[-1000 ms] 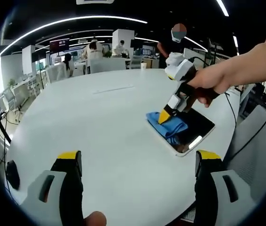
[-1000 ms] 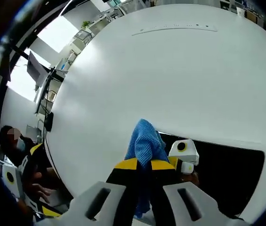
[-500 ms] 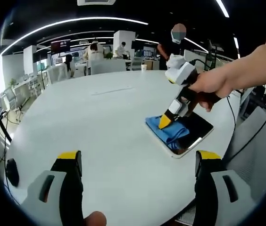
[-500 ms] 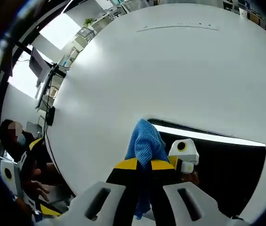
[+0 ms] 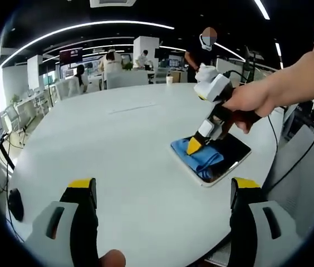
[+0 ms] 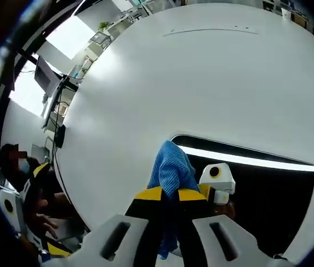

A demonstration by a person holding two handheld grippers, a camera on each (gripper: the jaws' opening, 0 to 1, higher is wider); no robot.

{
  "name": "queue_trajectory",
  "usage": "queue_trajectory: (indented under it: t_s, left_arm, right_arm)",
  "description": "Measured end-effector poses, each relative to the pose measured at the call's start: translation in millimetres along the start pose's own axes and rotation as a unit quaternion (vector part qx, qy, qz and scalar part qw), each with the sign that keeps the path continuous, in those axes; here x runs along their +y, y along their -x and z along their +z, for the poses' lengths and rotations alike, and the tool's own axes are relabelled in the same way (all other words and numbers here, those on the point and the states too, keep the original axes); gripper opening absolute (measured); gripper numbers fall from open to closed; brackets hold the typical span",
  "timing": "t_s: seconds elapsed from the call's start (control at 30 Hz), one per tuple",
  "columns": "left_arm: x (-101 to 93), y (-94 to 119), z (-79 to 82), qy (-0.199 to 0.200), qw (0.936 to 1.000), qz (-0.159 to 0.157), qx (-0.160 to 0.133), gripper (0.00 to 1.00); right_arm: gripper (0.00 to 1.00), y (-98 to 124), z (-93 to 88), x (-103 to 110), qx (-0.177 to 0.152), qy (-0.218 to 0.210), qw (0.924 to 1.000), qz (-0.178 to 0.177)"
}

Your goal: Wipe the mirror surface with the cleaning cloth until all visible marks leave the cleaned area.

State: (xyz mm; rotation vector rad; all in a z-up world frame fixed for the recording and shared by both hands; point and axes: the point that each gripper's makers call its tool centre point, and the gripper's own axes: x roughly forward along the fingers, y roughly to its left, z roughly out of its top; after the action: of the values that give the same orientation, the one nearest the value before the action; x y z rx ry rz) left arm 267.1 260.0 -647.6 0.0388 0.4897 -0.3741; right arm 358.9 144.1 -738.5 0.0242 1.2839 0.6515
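Pinching the blue cleaning cloth, the right gripper has its yellow-tipped jaws closed together on a bunched fold; cloth rises above the tips and a strip hangs down between the jaw bodies. Cloth end rests at the near-left corner of the mirror, a dark rectangular pane with a pale rim lying flat on the white table. A bright light strip reflects along the mirror's far edge; the gripper's own reflection sits in the glass just right of the jaws.

Left gripper view: right gripper comes in from the right, held by a person's hand, yellow tip pressed down onto the cloth. Cloth is spread in folds over the left part of the mirror; the right part is bare and dark. Mirror lies near the table's right edge.

Left gripper: jaws wide apart, nothing between them, held low over the near table edge and well apart from the mirror.

Beyond: open office, desks, ceiling light strips, people seated and standing far off.
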Motion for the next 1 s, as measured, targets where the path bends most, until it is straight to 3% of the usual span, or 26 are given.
queue_trajectory:
  t_s: [0.4,1.0]
  left_arm:
    - [1.0,-3,1.9,-0.003,1.0000,0.001,0.003,0.99]
    - [-7.5,-8,4.3,-0.009,0.9999,-0.010,0.003,0.99]
  right_arm:
    - [0.01,1,-0.4,-2,0.005,0.004,1.0000,0.000]
    - [0.01,15,-8.8,-27,0.002,0.002,0.9999,-0.010]
